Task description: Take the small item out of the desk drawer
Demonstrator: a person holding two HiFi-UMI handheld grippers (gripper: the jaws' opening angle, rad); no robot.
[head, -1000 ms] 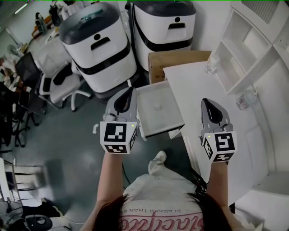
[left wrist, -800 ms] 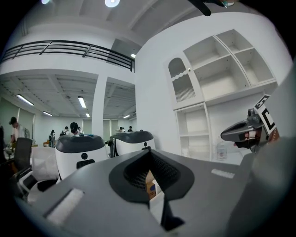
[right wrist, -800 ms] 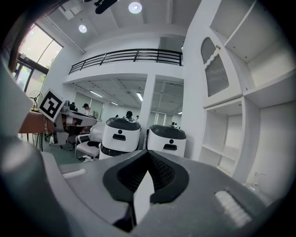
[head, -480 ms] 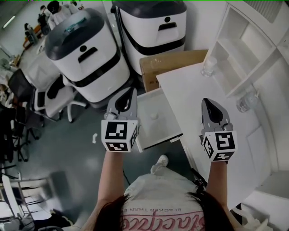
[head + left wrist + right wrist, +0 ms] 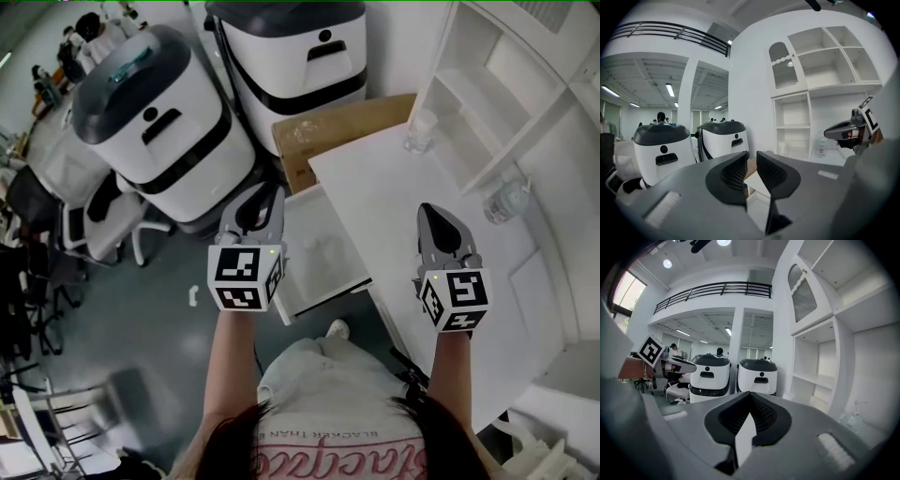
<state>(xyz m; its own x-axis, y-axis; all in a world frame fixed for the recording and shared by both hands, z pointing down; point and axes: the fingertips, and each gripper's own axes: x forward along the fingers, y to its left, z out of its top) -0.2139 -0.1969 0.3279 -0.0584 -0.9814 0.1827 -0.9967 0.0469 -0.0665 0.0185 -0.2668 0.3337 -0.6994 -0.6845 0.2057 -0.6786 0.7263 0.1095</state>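
A cardboard box (image 5: 342, 127) sits beside two white units (image 5: 155, 122), perhaps robots.

Below me the white desk (image 5: 412, 220) carries a clear cup (image 5: 420, 131) and a bottle (image 5: 504, 200) by its shelves (image 5: 487, 103); its open drawer (image 5: 337, 264) holds a small white item (image 5: 311, 246).

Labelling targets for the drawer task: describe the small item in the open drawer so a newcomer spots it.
Find the white desk; an open white drawer juts from its left side, just nearer than the cardboard box. The small item sits mid-drawer: a tiny whitish lump, the only thing visible in the drawer.
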